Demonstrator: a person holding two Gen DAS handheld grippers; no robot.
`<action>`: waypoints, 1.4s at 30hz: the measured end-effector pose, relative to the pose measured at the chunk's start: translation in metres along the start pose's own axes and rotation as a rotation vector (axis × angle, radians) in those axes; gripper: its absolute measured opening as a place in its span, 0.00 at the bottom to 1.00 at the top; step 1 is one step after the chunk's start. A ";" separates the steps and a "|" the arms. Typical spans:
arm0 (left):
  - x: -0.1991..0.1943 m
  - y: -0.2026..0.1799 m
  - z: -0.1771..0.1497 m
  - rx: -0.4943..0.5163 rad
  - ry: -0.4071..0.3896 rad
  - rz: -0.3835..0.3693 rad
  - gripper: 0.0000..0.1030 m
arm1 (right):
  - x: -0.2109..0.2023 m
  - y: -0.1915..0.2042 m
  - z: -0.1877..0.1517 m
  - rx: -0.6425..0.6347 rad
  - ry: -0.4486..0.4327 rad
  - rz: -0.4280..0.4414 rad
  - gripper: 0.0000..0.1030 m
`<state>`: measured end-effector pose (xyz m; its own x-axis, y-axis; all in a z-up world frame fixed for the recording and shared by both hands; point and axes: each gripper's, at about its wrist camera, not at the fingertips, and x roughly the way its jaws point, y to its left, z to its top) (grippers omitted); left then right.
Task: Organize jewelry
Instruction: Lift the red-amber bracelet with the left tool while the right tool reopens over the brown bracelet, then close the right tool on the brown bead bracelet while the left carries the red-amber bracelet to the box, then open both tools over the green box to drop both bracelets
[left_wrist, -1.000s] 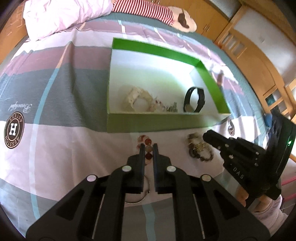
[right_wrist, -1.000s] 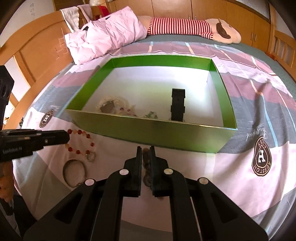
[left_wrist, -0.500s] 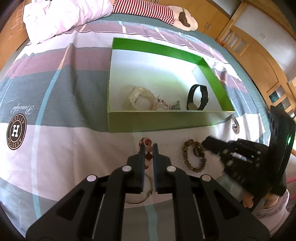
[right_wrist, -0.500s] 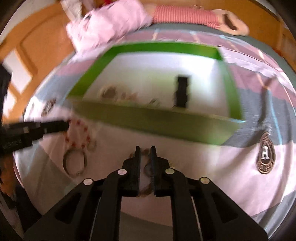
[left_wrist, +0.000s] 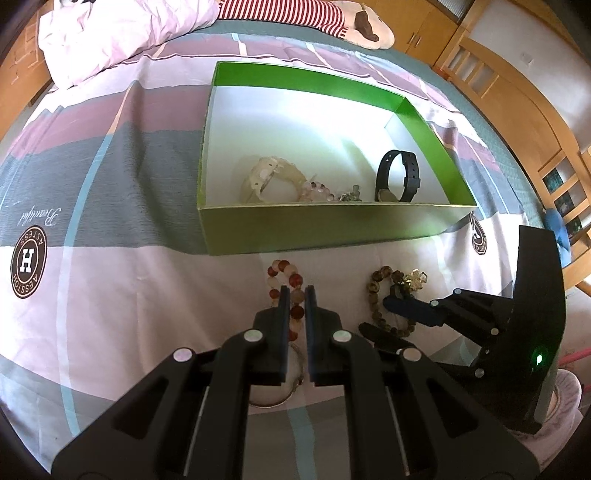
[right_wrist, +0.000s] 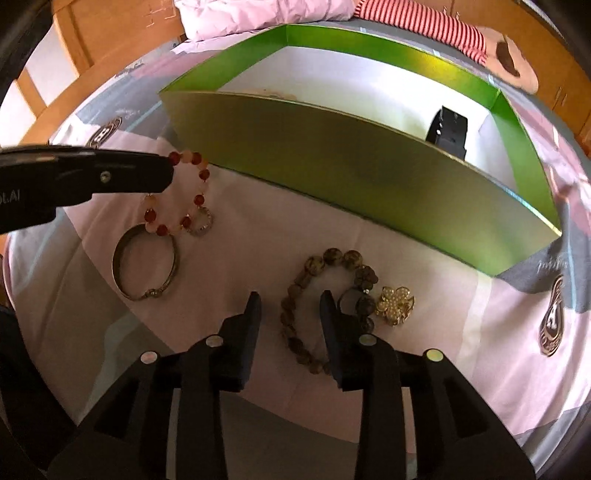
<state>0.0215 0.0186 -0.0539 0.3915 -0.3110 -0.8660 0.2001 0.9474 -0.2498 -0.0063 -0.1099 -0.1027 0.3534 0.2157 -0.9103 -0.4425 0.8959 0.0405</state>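
Observation:
A red and pale bead bracelet (left_wrist: 282, 267) (right_wrist: 199, 177) lies on the bedspread in front of the green box (left_wrist: 317, 232) (right_wrist: 332, 166). My left gripper (left_wrist: 295, 293) (right_wrist: 168, 173) is shut, its tips right over that bracelet's beads; I cannot tell whether they touch. A brown bead bracelet (right_wrist: 314, 267) (left_wrist: 375, 288) lies further right. My right gripper (right_wrist: 290, 306) (left_wrist: 380, 315) hangs low over it. Its jaws are opening, with one side of the bracelet between the fingers and the pads clear of it.
Beside the red bracelet lie a silver bangle (right_wrist: 146, 262) (left_wrist: 280, 400) and a small ring (right_wrist: 201, 221). A gold flower brooch (right_wrist: 395, 304) (left_wrist: 415, 278) touches the brown bracelet. Inside the box are a black watch (left_wrist: 400, 177) (right_wrist: 448, 129) and pale bracelets (left_wrist: 273, 177).
My right gripper has come down and rolled over the brown bracelet, and its jaws have parted from shut. The left gripper has stayed shut over the red bracelet.

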 end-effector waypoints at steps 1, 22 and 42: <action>0.000 -0.001 0.000 0.003 -0.001 0.001 0.07 | 0.000 0.002 0.000 -0.008 0.001 0.005 0.08; -0.083 -0.038 0.034 0.097 -0.252 -0.022 0.07 | -0.108 -0.032 0.034 0.085 -0.487 0.191 0.07; -0.015 0.003 0.075 -0.034 -0.162 0.007 0.08 | -0.065 -0.075 0.069 0.197 -0.399 0.093 0.10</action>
<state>0.0837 0.0205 -0.0086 0.5331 -0.3101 -0.7872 0.1675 0.9507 -0.2611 0.0608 -0.1640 -0.0182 0.6265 0.3968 -0.6709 -0.3354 0.9142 0.2275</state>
